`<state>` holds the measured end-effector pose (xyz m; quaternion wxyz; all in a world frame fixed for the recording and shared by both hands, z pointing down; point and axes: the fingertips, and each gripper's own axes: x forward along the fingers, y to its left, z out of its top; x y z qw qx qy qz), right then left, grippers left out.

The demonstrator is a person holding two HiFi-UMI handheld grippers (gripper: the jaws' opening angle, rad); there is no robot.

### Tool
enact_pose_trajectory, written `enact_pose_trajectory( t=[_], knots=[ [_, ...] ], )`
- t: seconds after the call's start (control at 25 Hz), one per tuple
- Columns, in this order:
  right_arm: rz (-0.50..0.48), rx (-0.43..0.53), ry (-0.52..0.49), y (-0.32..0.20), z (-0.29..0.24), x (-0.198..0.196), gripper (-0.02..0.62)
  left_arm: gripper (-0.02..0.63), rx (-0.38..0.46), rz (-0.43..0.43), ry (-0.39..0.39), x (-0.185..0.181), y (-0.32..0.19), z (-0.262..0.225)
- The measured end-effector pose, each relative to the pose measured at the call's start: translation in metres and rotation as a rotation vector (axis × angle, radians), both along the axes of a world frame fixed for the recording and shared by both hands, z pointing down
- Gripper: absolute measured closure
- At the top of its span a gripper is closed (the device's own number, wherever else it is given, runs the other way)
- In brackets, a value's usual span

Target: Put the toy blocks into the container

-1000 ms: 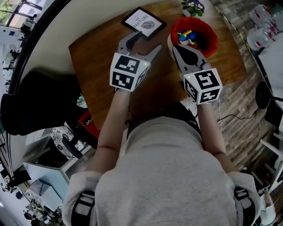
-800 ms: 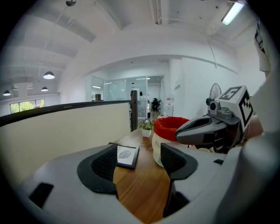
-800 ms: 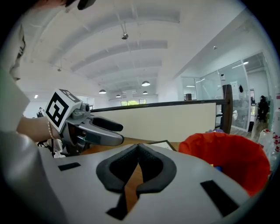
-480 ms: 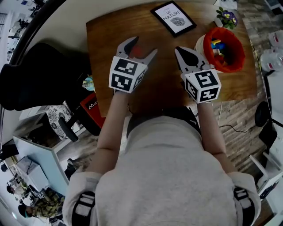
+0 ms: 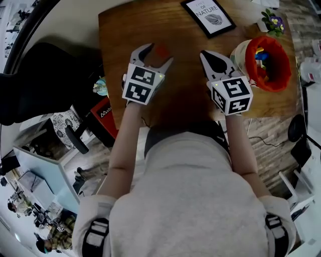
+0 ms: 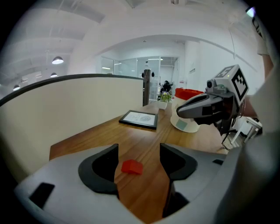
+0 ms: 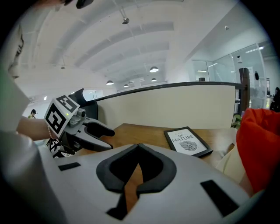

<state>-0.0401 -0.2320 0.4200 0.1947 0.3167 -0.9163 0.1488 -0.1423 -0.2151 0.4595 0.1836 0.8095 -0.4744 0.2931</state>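
One red toy block (image 5: 161, 50) (image 6: 131, 166) lies on the wooden table (image 5: 185, 95). My left gripper (image 5: 156, 54) (image 6: 139, 151) stands open just above the table, with the block between its fingertips and not touched by the pads. The container (image 5: 271, 62) (image 7: 260, 144) is a red-lined white bucket at the table's right, with several coloured blocks inside. To the left of the container my right gripper (image 5: 213, 56) (image 7: 138, 148) is shut and empty, over bare wood.
A framed "Nature" print (image 5: 208, 15) (image 6: 140, 119) (image 7: 188, 141) lies at the table's back. A small flower pot (image 5: 273, 22) stands behind the container. A low cream wall runs along the table's far side. A black chair (image 5: 45, 75) stands off the table's left edge.
Both grippers have drawn left across the table, away from the container and the print, and have come lower. The red block now shows between the left jaws.
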Motion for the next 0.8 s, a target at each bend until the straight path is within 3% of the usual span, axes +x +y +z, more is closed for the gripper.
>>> enact_pose_trajectory(
  t=[0.44,0.64,0.8],
  knots=[
    [0.005,-0.08,0.031,0.0,0.031,-0.009,0.584,0.306,-0.138,0.151,-0.08,-0.006,-0.009,0.057],
    [0.017,-0.103,0.04,-0.001,0.042,-0.007,0.584,0.304,-0.178,0.165,-0.095,-0.004,-0.013,0.079],
    [0.026,-0.115,0.053,0.0,0.049,-0.004,0.584,0.302,-0.186,0.269,-0.156,-0.006,-0.009,0.089]
  ],
)
